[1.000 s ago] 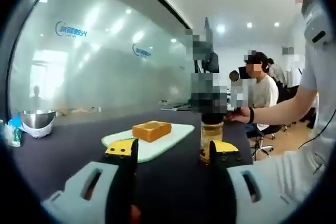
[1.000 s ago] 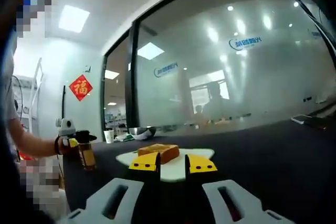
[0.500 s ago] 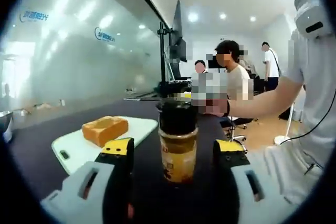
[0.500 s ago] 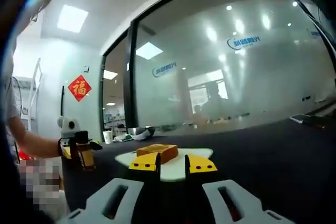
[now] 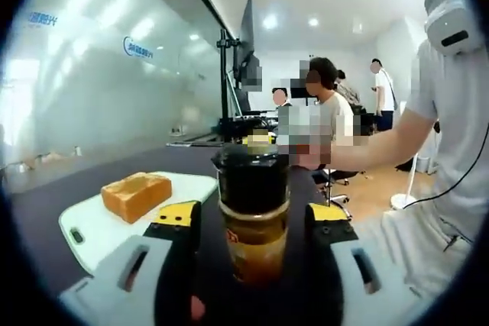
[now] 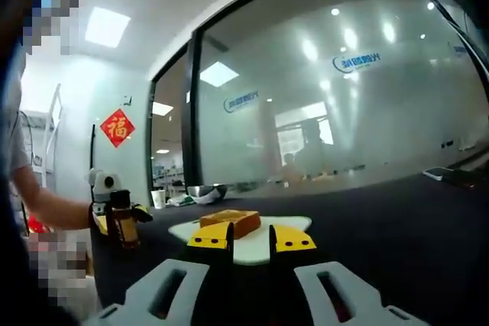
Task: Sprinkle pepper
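Now the left tongs (image 5: pixel 253 223) have closed in on the squat glass pepper jar with the black cap (image 5: pixel 253 208): 1 second ago it stood ahead and to the right of the yellow tips, half a second ago it was nearly centred, and here it sits squarely between the 2 spread jaws, much larger in the left gripper view. The jaws flank it on both sides, but whether they touch the glass I cannot tell; nothing shows them squeezing. My reading is that the approach is finished and the grasp is the step in hand, with sprinkling not yet begun.

The jar stands upright on the dark bench (image 5: pixel 46 204), just to the right of the white cutting board (image 5: pixel 92 223) that carries the thick golden block of toast (image 5: pixel 136 195). Its cap is broad and glossy, its body amber-brown with a pale label band, the contents hidden behind it.

In the right gripper view the right tongs (image 6: pixel 251 237) are pressed nearly together with nothing between them, pointing at the toast (image 6: pixel 229 221) on the board (image 6: pixel 294 227). Far left in that view the jar (image 6: pixel 125 224) appears small, with the left tongs (image 6: pixel 114 215) around it, while board and toast lie unmoved.
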